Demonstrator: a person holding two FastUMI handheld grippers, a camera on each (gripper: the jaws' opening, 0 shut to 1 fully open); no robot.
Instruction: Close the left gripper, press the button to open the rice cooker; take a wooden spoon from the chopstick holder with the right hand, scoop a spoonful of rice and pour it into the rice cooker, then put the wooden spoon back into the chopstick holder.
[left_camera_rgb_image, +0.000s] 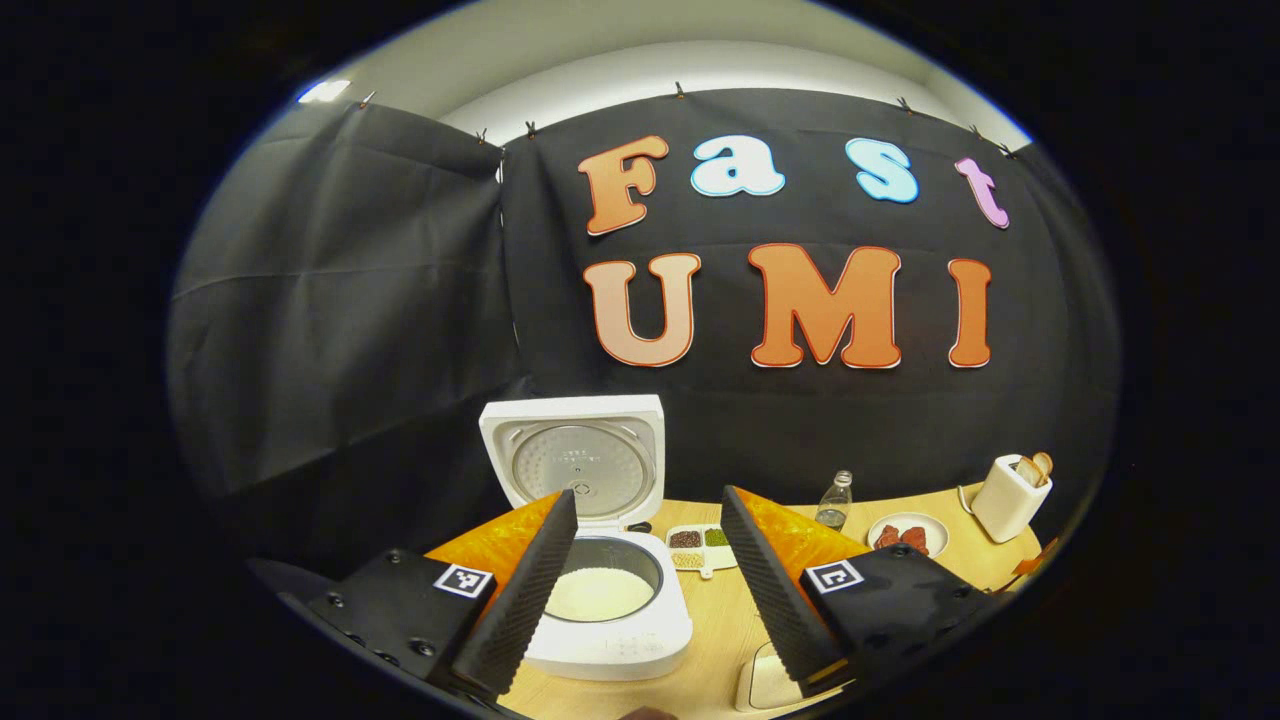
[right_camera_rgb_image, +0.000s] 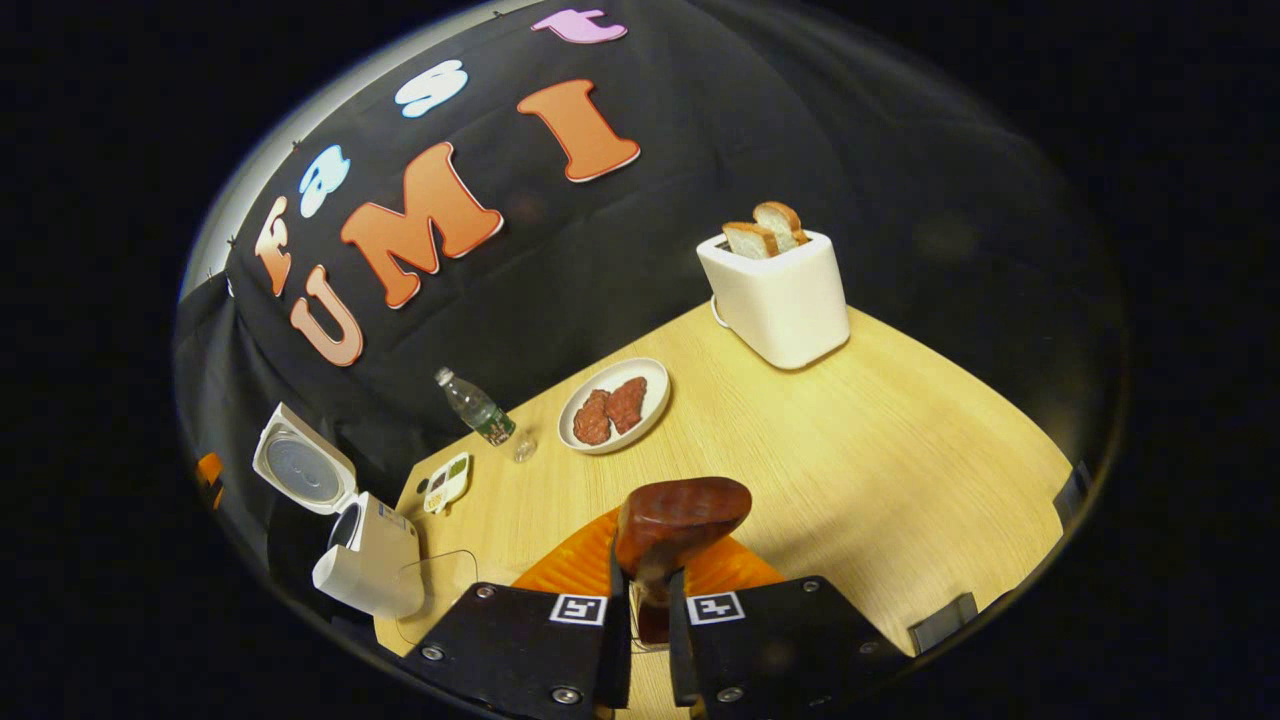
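The white rice cooker (left_camera_rgb_image: 610, 640) stands open just ahead in the left gripper view, its lid (left_camera_rgb_image: 572, 468) upright and white rice (left_camera_rgb_image: 600, 592) in the pot. My left gripper (left_camera_rgb_image: 650, 590) hangs open above the cooker's front, one finger over the pot's left rim. In the right gripper view my right gripper (right_camera_rgb_image: 648, 600) is shut on the handle of a dark wooden spoon (right_camera_rgb_image: 682, 515), whose bowl sticks up above the fingers with no rice showing on it. The open rice cooker (right_camera_rgb_image: 368, 562) sits far left of it at the table's corner.
On the wooden table (right_camera_rgb_image: 880, 450) stand a toaster (right_camera_rgb_image: 782, 290) with bread, a plate of meat (right_camera_rgb_image: 613, 405), a small bottle (right_camera_rgb_image: 478, 410) and a divided tray of grains (left_camera_rgb_image: 700, 545). A white rounded object (left_camera_rgb_image: 762, 685) lies at the near edge.
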